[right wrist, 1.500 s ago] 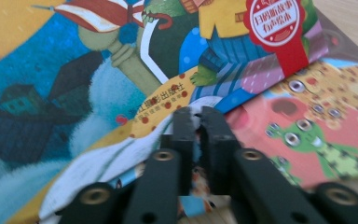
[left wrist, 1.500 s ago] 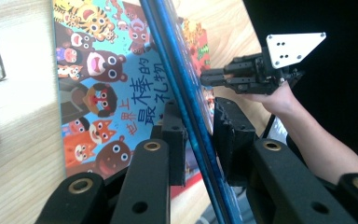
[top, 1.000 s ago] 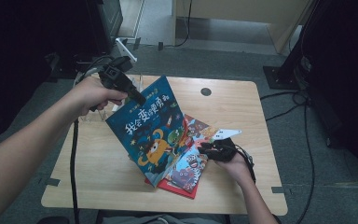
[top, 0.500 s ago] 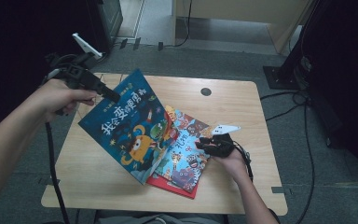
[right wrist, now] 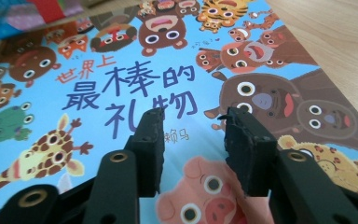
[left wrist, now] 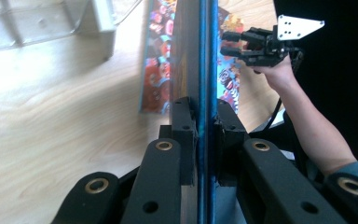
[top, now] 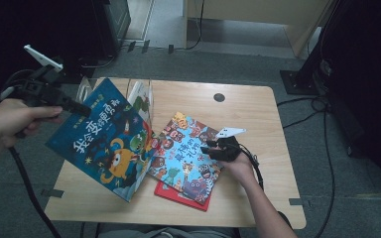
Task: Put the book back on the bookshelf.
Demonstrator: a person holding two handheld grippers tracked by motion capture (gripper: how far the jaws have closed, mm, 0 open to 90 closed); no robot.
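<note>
Gripping the dark blue picture book with an orange monster on its cover (top: 101,144), my left claw (top: 82,108) is clamped on its upper edge; in the left gripper view the thin blue cover (left wrist: 205,70) runs straight up between my two black jaws, pinched tight. The book hangs tilted over the left part of the pale wooden surface (top: 258,109), its lower corner reaching down toward the near edge and overlapping the light blue picture book covered in cartoon animals (top: 186,156). That second book lies flat on top of a red book (top: 178,194), whose edge peeks out on my side. My right claw (top: 212,148) rests on the animal book's right edge, jaws narrowly parted with nothing between them; the right gripper view shows the cover (right wrist: 121,88) just beneath them. A clear plastic book rack (top: 87,89) stands behind the lifted book.
</note>
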